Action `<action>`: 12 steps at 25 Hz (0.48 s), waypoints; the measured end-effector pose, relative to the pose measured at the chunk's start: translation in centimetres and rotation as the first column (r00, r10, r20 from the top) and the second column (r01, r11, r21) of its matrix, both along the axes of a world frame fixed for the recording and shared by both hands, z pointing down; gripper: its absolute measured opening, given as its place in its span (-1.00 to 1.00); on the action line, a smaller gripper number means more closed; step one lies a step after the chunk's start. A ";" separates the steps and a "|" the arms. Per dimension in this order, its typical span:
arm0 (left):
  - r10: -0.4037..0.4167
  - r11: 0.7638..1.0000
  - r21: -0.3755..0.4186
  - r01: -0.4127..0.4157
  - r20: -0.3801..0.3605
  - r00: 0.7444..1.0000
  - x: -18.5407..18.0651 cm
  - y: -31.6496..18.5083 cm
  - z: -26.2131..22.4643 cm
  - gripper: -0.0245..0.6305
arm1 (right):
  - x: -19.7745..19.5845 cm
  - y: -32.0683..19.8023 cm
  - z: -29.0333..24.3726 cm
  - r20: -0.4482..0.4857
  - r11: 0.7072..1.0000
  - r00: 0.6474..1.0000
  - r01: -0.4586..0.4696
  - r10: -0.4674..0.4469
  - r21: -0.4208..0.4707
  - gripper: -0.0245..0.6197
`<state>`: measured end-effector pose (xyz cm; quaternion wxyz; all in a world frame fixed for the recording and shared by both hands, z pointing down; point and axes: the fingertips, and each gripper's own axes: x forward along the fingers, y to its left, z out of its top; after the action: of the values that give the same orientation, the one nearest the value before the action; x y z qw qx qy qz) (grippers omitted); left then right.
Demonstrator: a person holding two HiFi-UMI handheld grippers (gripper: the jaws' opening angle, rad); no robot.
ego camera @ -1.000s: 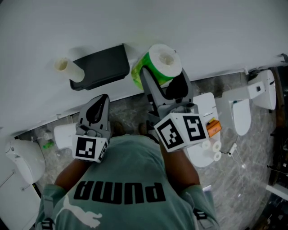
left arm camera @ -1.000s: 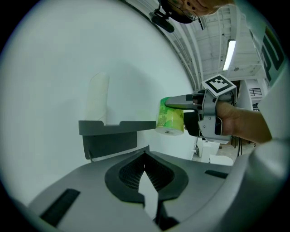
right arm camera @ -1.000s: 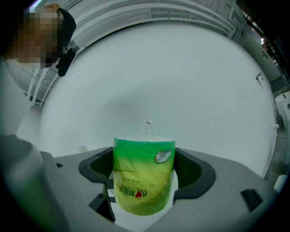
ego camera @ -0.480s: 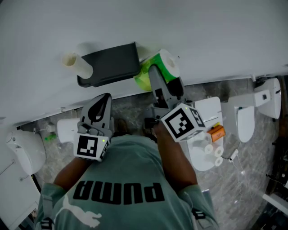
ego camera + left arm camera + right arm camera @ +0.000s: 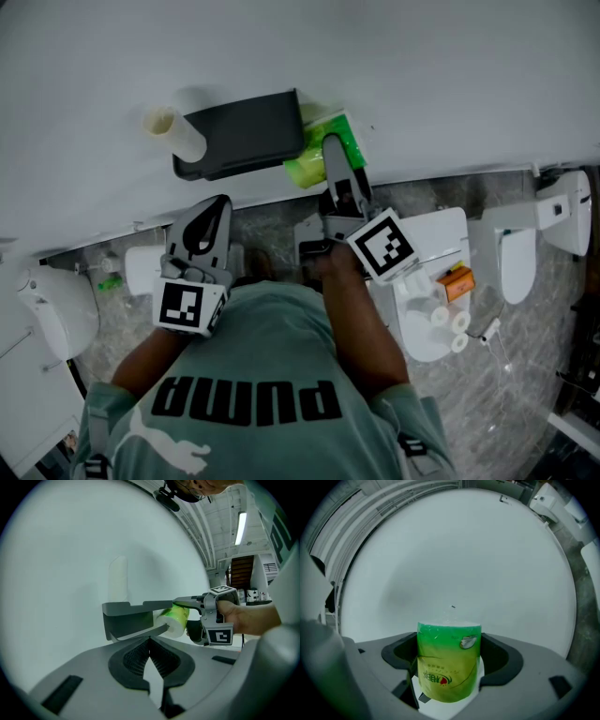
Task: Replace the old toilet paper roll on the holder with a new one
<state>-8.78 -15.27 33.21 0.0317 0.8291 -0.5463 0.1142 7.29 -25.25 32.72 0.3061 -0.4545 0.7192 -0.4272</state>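
Observation:
A black holder (image 5: 246, 134) is fixed to the white wall. Left of it, an old cardboard tube (image 5: 174, 132) juts out from the wall. My right gripper (image 5: 330, 157) is shut on the new green-wrapped roll (image 5: 319, 155), which sits against the holder's right end. In the right gripper view the roll (image 5: 449, 665) stands upright between the jaws, facing the wall. The left gripper view shows the roll (image 5: 176, 617) at the holder's (image 5: 129, 616) open side, with the tube (image 5: 118, 579) above it. My left gripper (image 5: 212, 212) hangs below the holder, shut and holding nothing.
A white toilet tank lid (image 5: 427, 248) below right carries an orange object (image 5: 457, 280) and small white rolls (image 5: 446, 322). More white toilets stand at the right (image 5: 514, 251) and the far left (image 5: 56, 314). The floor is grey marble.
My right gripper has carried the green roll left and closer to the wall, up to the holder's right end. The left gripper has stayed where it was.

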 end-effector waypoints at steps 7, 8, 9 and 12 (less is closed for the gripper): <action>0.005 1.000 0.010 -0.005 0.021 1.000 -0.8 0.2 0.1 -0.92 | -2.2 0.5 1.0 0.108 0.999 0.993 0.041 -0.038 -0.032 0.35; 0.003 1.000 0.009 -0.003 0.019 1.000 -1.0 0.2 0.1 -0.92 | -2.5 0.7 1.1 0.123 0.998 0.992 0.043 -0.038 -0.039 0.35; -0.001 1.000 0.007 0.001 0.012 1.000 -1.1 0.2 0.1 -0.92 | -2.6 0.8 1.3 0.136 0.998 0.990 0.042 -0.036 -0.045 0.35; -0.017 1.000 0.002 0.017 -0.013 1.000 -1.4 0.3 0.1 -0.92 | -2.8 1.1 1.6 0.179 0.998 0.983 0.040 -0.031 -0.051 0.35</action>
<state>-10.16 -15.01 33.31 0.0354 0.8253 -0.5531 0.1082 4.46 -24.19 34.27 0.3490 -0.4098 0.6849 -0.4911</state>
